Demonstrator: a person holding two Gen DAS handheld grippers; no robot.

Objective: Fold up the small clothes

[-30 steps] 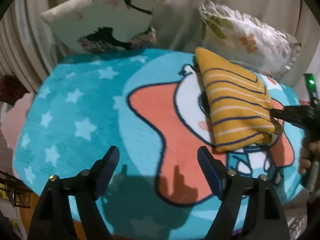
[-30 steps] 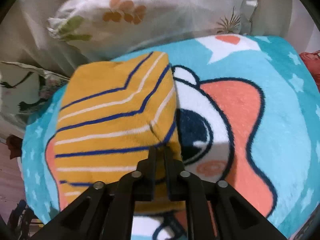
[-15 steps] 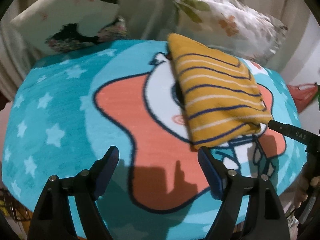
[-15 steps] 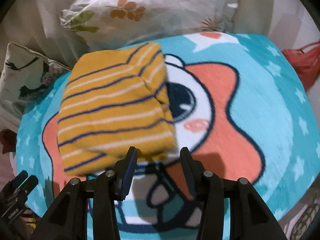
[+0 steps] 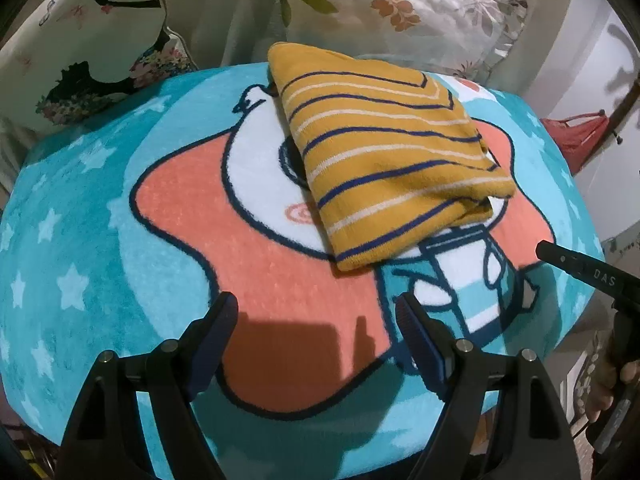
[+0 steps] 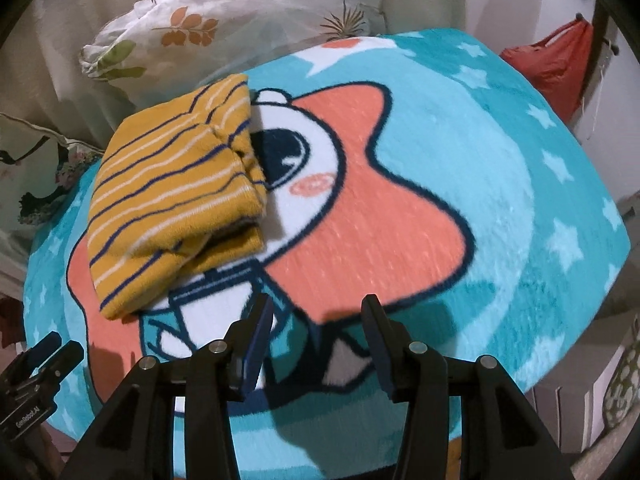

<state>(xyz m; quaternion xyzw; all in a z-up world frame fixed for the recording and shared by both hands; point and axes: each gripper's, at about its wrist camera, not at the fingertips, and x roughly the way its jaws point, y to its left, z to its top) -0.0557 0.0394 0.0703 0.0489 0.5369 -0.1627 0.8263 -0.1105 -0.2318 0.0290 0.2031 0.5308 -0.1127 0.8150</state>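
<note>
The folded yellow striped garment [image 5: 392, 152] lies on the teal cartoon blanket [image 5: 80, 240], toward the far edge near the leaf-print pillow [image 5: 400, 4] and the silhouette-print pillow [image 5: 80, 40]. It forms a compact multi-layer bundle; its long axis runs from the near edge of the blanket toward the pillows. In the left wrist view it lies ahead and slightly right of the left gripper [image 5: 316, 320]; in the right wrist view the garment [image 6: 176, 200] lies ahead and to the left of the right gripper [image 6: 316, 320]. Both grippers are clear of the cloth, and neither is clearly the nearer one. The left gripper stands wide open and holds nothing. The right gripper also stands apart with nothing between its pads, only blanket visible in the gap; it is near the bundle's open-layered corner. The tip of the right gripper is visible at the right edge of the left wrist view, short of the garment. Any further tidying would require an approach forward toward the near short edge of the bundle. Compared with one second earlier, the right gripper, then closed on the near edge of the garment, has released it and drawn back, and the garment rests flat. The left wrist view now looks more steeply down at the blanket. The fold appears complete.
</note>
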